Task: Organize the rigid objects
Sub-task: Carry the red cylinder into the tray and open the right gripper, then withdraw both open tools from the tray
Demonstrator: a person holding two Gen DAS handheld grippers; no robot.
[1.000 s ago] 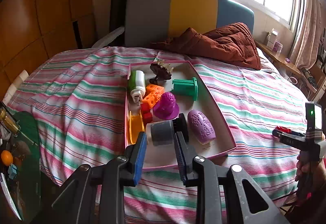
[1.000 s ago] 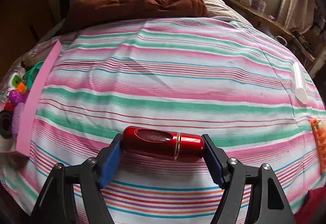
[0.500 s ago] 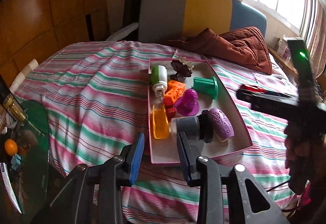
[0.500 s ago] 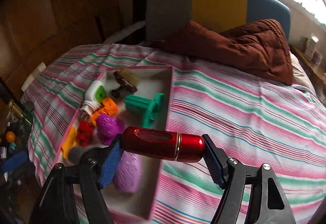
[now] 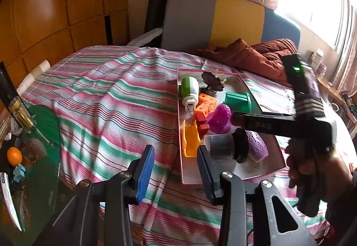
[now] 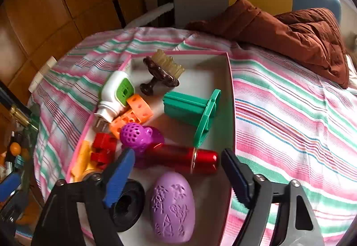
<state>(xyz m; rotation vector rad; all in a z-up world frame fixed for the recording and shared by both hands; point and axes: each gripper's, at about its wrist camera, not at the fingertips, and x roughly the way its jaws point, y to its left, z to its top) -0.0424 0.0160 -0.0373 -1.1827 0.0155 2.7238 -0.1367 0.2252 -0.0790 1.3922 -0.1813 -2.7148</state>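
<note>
Your big bed with the pink, green and white striped sheet [image 6: 290,116] fills both views. On it sits the shallow pink-edged cardboard box [image 6: 231,98], full of plastic toys. Your right gripper [image 6: 176,170] tips down over the box. Its jaws have just been opening, and the shiny red metal tube [image 6: 185,157] lies loose between them, looking blurry, just above the box floor by the lilac egg-shaped toy [image 6: 171,203]. Your left gripper [image 5: 175,170] points down at the near edge of the box. Its 2 fingers have just been opening too, with nothing between them.
</note>
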